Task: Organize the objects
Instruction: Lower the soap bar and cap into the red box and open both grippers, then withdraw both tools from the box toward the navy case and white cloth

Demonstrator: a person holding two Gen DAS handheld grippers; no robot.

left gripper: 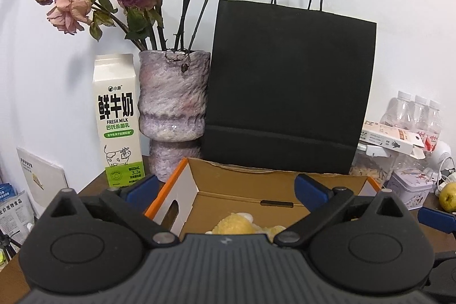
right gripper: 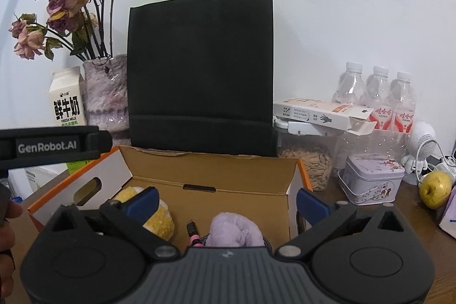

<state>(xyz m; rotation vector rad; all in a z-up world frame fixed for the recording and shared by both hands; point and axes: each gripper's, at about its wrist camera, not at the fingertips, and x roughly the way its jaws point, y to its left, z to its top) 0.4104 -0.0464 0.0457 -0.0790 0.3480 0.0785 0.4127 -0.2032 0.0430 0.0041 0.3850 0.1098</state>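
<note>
An open cardboard box [left gripper: 250, 198] with orange edges stands on the brown table in front of me; it also shows in the right wrist view [right gripper: 211, 175]. Inside lie a yellow plush toy [left gripper: 242, 224] [right gripper: 161, 221], a lilac plush toy [right gripper: 233, 231] and a small black-and-pink item [right gripper: 193, 231]. My left gripper [left gripper: 225, 190] is open and empty above the box's near side. My right gripper [right gripper: 226, 200] is open and empty over the box, the lilac plush just below and between its fingers. The left gripper's body [right gripper: 54, 146] shows at the left of the right wrist view.
Behind the box stand a black paper bag [left gripper: 287, 90], a vase of dried roses [left gripper: 173, 110] and a milk carton [left gripper: 118, 121]. On the right are water bottles [right gripper: 376, 101], a white carton [right gripper: 319, 113], a jar of seeds [right gripper: 310, 161], a floral tin [right gripper: 370, 178] and a pear [right gripper: 434, 188].
</note>
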